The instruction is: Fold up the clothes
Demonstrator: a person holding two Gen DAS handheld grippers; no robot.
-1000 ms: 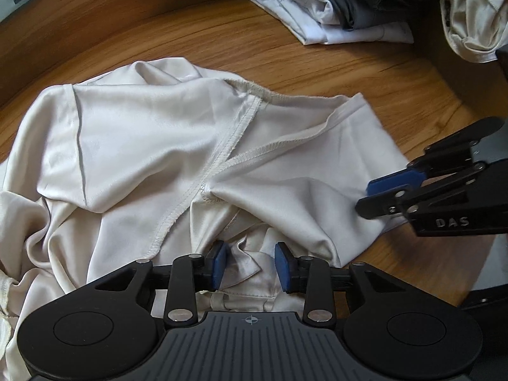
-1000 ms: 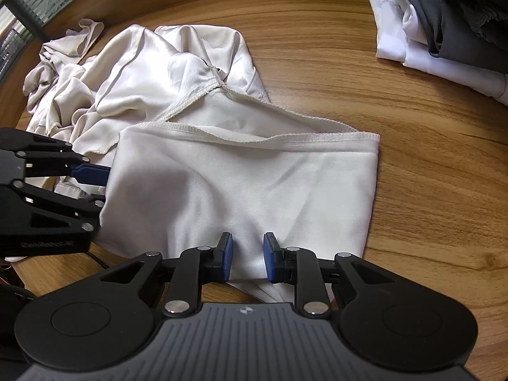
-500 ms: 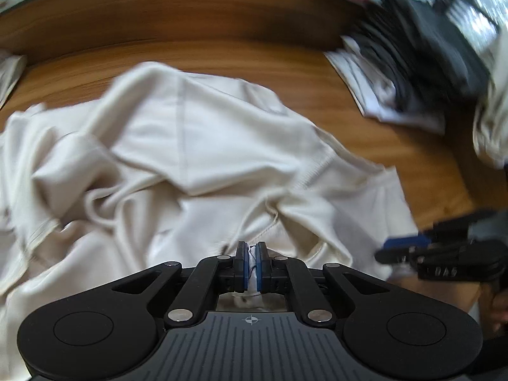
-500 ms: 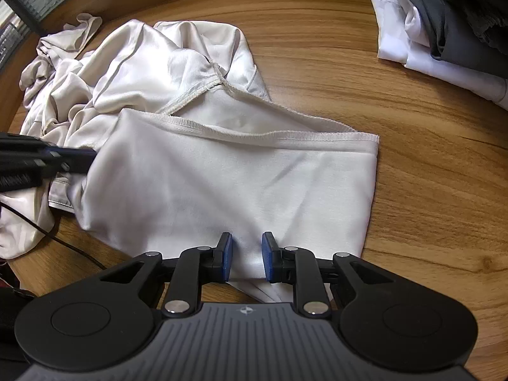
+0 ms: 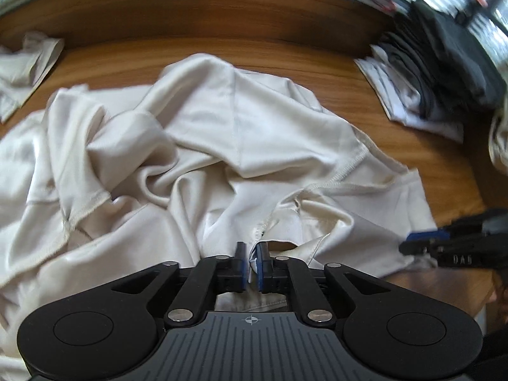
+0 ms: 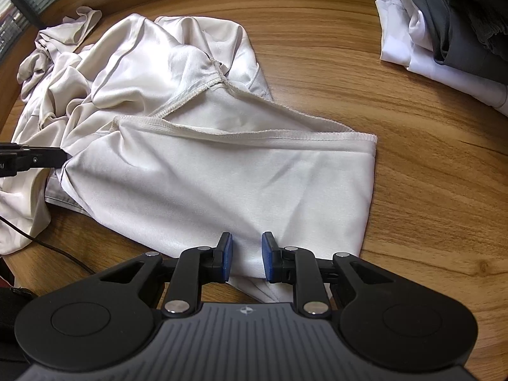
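Note:
A cream satin garment (image 5: 222, 133) lies crumpled on the wooden table (image 5: 317, 63), seams showing. My left gripper (image 5: 251, 265) is shut on a pinch of its fabric near a seam junction. In the right wrist view the garment's (image 6: 222, 184) flatter, hemmed part spreads out in front. There the left gripper (image 6: 47, 158) grips the cloth at the left edge. My right gripper (image 6: 248, 260) stands over the near hem with its pads a little apart. Flat cloth lies between them, unpinched. It also shows in the left wrist view as the right gripper (image 5: 422, 241) at the cloth's right corner.
A stack of folded white and grey clothes (image 6: 444, 47) sits at the far right of the table. A second cream cloth (image 5: 22, 70) lies far left and another piece (image 5: 498, 146) hangs at the right edge. A black cable (image 6: 57, 250) runs across the table near the left.
The left gripper closed on a fold of the garment, rolled and shifted left, drawing the cloth taut at its left side. The right gripper stayed put.

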